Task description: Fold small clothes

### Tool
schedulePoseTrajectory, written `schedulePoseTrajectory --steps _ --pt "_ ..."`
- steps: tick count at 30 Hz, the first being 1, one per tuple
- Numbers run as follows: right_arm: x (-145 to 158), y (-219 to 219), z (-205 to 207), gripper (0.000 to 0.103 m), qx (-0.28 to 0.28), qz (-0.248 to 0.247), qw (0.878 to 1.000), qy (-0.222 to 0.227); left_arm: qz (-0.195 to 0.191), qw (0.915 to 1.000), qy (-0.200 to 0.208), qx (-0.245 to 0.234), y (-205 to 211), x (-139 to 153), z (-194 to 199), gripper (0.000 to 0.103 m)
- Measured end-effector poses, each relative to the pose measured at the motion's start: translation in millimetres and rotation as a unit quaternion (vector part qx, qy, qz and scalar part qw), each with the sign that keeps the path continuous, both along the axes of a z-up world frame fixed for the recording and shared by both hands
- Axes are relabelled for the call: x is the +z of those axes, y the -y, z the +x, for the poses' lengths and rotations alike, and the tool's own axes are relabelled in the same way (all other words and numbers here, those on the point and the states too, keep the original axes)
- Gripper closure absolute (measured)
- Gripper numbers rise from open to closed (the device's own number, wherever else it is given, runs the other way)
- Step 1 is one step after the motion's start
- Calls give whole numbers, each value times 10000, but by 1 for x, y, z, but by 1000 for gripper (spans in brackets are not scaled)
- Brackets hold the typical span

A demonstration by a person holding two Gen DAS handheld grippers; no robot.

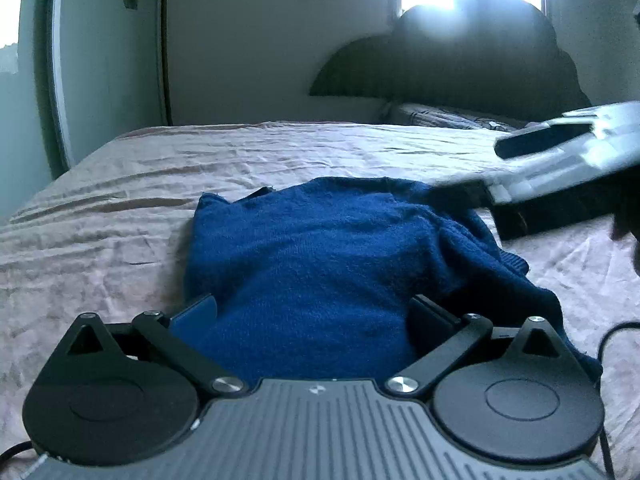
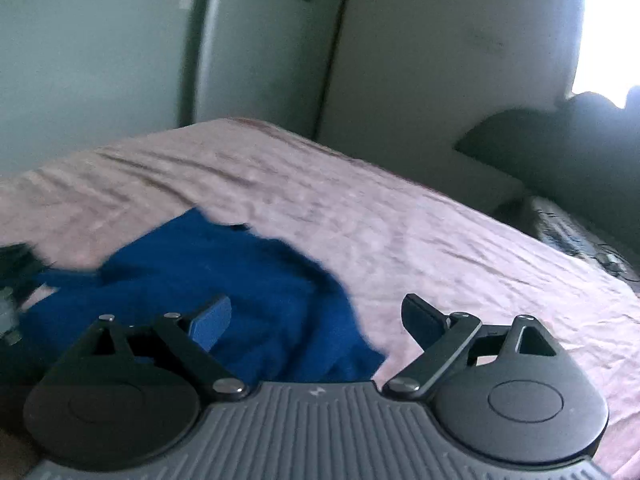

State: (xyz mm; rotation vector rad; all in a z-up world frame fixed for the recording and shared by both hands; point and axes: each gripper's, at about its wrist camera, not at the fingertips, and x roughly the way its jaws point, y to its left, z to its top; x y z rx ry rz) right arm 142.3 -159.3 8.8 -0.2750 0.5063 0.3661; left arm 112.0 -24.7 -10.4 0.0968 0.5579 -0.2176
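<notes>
A small dark blue knit sweater (image 1: 320,248) lies partly folded on the pink bedsheet (image 1: 120,208). My left gripper (image 1: 316,316) is open, its fingers spread just above the sweater's near edge, holding nothing. My right gripper body (image 1: 568,160) shows blurred at the right of the left wrist view, above the sweater's far right corner. In the right wrist view my right gripper (image 2: 320,320) is open and empty, above the sweater (image 2: 208,280) and its right edge. The sweater's right side is bunched, with a ribbed cuff (image 1: 516,264) showing.
A dark headboard (image 1: 460,64) and a patterned pillow (image 1: 448,118) stand at the far right of the bed under a bright window. A pale wardrobe (image 1: 108,48) stands past the bed's far left edge. A black cable (image 1: 616,332) lies at the right on the sheet.
</notes>
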Motion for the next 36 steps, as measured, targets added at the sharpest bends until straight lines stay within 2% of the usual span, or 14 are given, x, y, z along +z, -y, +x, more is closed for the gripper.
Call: schedulePoseTrajectory --steps 4,5,10,15,23,27,31,34,36 --pt "-21 -8 -7 10 -49 -419 9990 -142 64 10000 34 -13 2 0 -2 2" --pt "-25 -4 -3 10 -152 -364 9990 -205 88 9999 57 -12 3 0 -4 2" --pt "-35 22 3 6 -385 375 9970 -563 46 10000 43 -21 2 0 -3 1" --pt "-49 31 4 0 -545 687 9943 -600 81 9999 53 -27 2 1 -4 1" --pt "-63 52 0 0 -682 1322 9860 -752 121 9999 68 -47 3 1 -4 1" --pt "-62 53 -5 0 -722 1245 9870 -719 135 9999 73 -68 2 2 -7 0" --pt "-54 54 -14 0 -803 1181 9870 -741 136 9998 143 70 -5 13 -28 1" --pt "-38 53 -37 0 -876 1100 9894 -365 -52 9998 123 148 -20 17 -42 1" --pt "-27 50 -53 0 -759 1082 9912 -104 -99 9994 -9 318 -30 16 -46 7"
